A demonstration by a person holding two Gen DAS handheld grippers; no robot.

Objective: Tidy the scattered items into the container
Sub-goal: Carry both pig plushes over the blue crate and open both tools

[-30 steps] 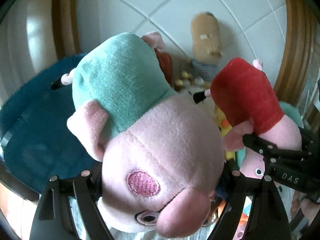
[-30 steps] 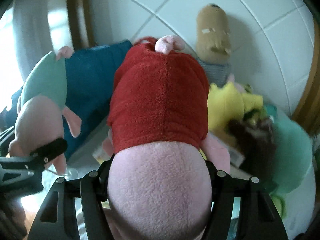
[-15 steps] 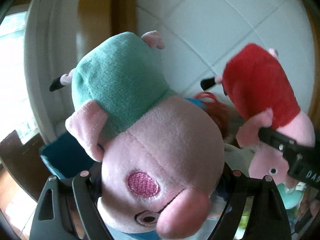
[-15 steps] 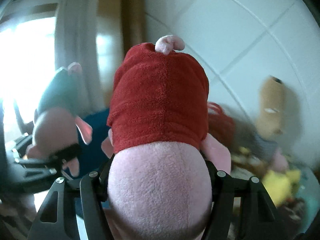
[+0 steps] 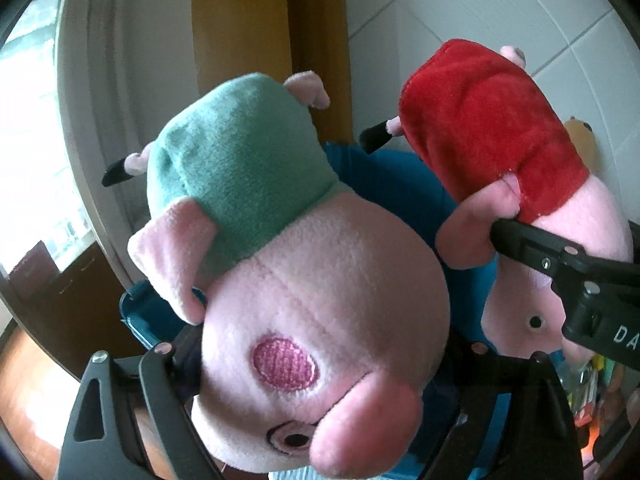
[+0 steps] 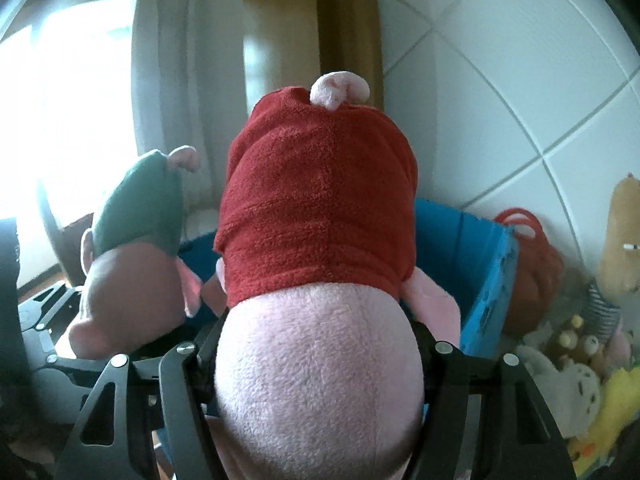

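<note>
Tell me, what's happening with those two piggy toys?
A person is tidying soft toys with a gripper in each hand. The left gripper is clamped on the head of the pig plush in the green top, and the right gripper is clamped on the head of the pig plush in the red dress. Both pigs hang in the air over the blue bin, not dropped in yet. More toys lie on the floor beside it.
</note>
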